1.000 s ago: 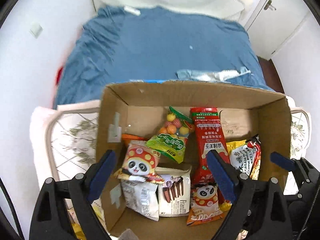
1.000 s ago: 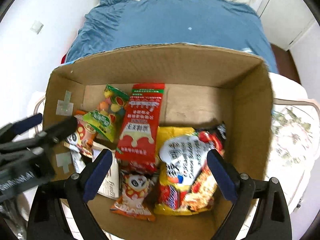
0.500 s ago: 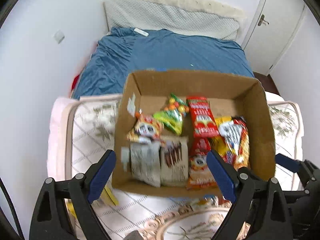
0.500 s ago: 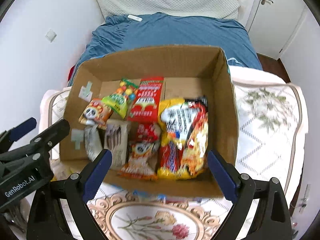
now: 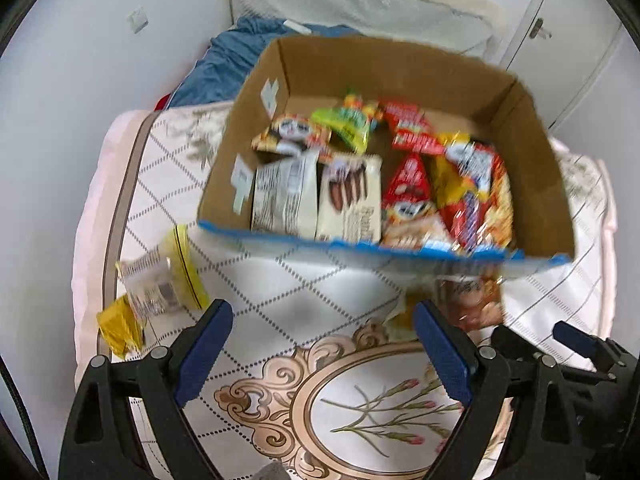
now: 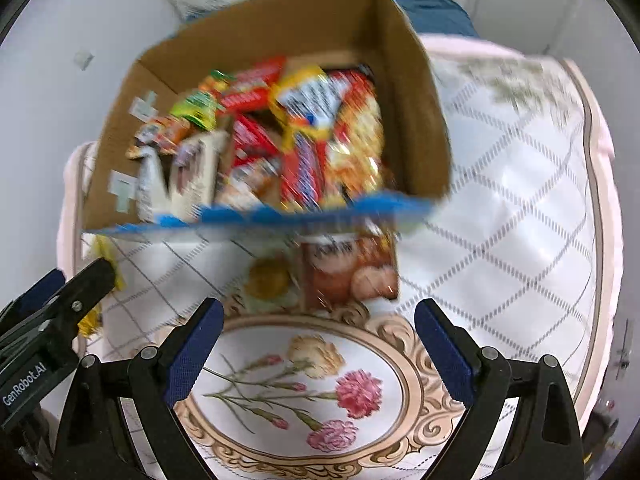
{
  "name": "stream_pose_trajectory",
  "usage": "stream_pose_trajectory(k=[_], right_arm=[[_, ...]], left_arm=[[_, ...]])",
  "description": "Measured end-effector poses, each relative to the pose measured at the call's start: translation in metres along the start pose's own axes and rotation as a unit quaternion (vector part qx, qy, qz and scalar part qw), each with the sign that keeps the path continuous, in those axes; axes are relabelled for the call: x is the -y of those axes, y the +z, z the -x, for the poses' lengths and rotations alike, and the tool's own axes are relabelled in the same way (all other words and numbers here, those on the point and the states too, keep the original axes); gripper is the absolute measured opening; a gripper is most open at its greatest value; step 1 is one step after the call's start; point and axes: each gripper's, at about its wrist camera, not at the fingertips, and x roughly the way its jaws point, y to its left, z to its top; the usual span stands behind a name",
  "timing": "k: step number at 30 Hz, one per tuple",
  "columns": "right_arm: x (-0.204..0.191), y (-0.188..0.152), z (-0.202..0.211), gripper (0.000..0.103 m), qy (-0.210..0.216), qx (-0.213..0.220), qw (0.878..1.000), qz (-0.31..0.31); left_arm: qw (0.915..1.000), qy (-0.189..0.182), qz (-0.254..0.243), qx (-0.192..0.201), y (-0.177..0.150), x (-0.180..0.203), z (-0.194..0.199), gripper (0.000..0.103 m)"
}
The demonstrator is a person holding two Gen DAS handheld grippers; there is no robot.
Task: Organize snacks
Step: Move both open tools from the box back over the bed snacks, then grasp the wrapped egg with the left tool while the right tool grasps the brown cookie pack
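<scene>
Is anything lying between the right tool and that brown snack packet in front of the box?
Nothing visible does. The right tool hangs open over the flowered cloth, and the brown packet lies just ahead of it, with a yellow packet beside it and the cardboard box behind.

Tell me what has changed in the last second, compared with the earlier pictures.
Both grippers, left and right, pulled back from over the cardboard box, so the snacks lying outside it now show: a brown packet and a yellow packet on the quilt. Nothing was grasped or released. Both grippers stayed open and empty, and the snacks inside the box kept their places.
</scene>
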Motion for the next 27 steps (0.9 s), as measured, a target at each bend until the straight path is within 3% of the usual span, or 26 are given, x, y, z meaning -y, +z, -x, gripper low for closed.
stream_pose_trajectory(k=[8,14,17,20,24,27], right_arm=[[0.02,0.001,-0.056,0.098,-0.023,-0.014,0.999,-0.019],[0.012,0.008,-0.097,0.098,-0.03,-0.031,0.999,-0.02],[0.014,0.009,-0.103,0.096,-0.043,-0.02,0.999,-0.027],[0.016,0.006,-0.1,0.074,-0.056,-0.01,0.998,-0.013],[0.027,0.0,-0.091,0.055,-0.041,-0.015,0.999,-0.011],[0.044,-0.008,-0.083,0.051,-0.045,-0.022,0.999,-0.016]], left_arm=[[0.9989,0.031,-0.004,-0.035,-0.019,0.003,-0.048,0.092],[0.9979,0.035,-0.008,-0.054,-0.024,0.001,-0.071,0.092],[0.9975,0.035,-0.017,-0.058,-0.025,0.003,-0.077,0.092],[0.9975,0.028,-0.02,-0.061,-0.024,0.004,-0.08,0.092],[0.9972,0.01,-0.032,-0.067,-0.02,0.015,-0.086,0.092],[0.9957,-0.008,-0.053,-0.076,-0.014,0.034,-0.089,0.092]])
